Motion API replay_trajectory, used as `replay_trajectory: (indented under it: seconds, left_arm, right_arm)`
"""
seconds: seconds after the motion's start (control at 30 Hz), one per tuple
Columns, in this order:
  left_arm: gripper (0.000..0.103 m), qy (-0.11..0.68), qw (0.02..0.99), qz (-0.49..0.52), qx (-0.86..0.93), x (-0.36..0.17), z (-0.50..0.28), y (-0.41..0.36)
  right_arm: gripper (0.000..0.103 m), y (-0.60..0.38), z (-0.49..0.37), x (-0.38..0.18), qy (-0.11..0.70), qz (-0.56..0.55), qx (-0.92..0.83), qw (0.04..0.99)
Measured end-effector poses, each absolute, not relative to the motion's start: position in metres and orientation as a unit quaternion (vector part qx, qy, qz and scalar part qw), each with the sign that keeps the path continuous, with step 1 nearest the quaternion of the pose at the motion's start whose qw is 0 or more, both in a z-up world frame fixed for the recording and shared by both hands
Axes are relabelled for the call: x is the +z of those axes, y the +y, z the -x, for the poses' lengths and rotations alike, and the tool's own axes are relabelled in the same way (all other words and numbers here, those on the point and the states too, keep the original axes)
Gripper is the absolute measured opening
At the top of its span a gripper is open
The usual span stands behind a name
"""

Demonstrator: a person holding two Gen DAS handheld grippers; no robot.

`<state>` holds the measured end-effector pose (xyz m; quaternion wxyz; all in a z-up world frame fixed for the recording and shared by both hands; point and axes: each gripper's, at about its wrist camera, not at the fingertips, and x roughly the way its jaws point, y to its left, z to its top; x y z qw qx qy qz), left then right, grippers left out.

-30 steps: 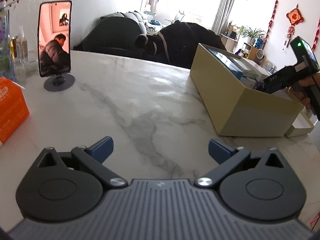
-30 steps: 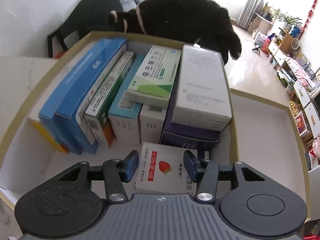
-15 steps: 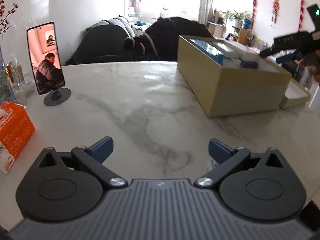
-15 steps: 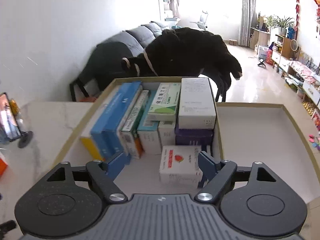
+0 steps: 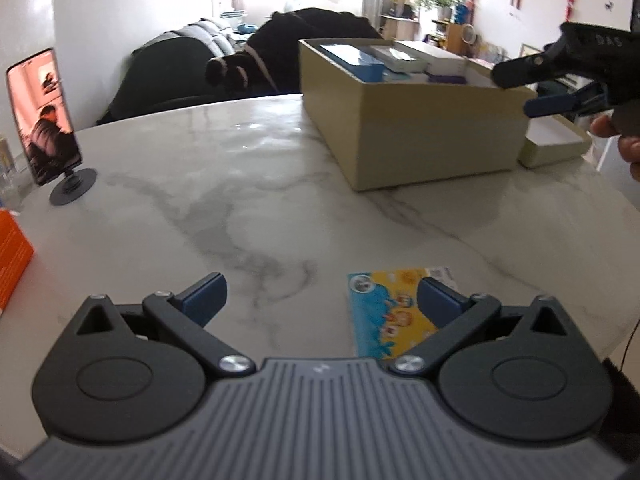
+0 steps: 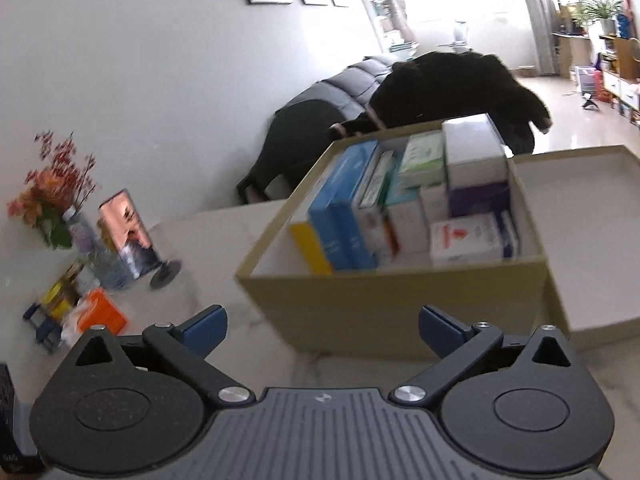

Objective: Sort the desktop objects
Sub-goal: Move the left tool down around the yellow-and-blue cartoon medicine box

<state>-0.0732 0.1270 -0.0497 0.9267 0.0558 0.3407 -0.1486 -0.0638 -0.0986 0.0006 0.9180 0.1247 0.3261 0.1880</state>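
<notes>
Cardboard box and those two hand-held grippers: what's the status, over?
Left hand-held gripper open, right hand-held gripper open, both empty. Cardboard box holds packets. Colourful card lies loose on table. Nothing blocking.

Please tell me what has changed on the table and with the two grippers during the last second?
The right gripper let go of the white strawberry box, opened and drew back out of the cardboard box. The left gripper pulled back, so a colourful cartoon box came into its view. The left gripper stayed open; the phone stand kept its place.

packets in box, on table
</notes>
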Motion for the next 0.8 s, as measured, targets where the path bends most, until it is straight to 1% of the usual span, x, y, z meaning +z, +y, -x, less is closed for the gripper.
replay_trajectory:
  seconds: [0.13, 0.33, 0.8]
  left_arm:
    - [0.103, 0.345, 0.923, -0.059, -0.161, -0.051, 0.074, 0.116]
    - [0.103, 0.36, 0.912, -0.074, -0.179, -0.059, 0.071, 0.099]
    - [0.103, 0.392, 0.899, -0.067, -0.183, -0.075, 0.06, 0.085]
  right_arm:
    - [0.102, -0.091, 0.076, -0.008, 0.32, -0.11, 0.176, 0.924]
    - [0.103, -0.1, 0.089, -0.025, 0.314, -0.145, 0.152, 0.926]
    - [0.103, -0.111, 0.1, -0.057, 0.312, -0.156, 0.118, 0.93]
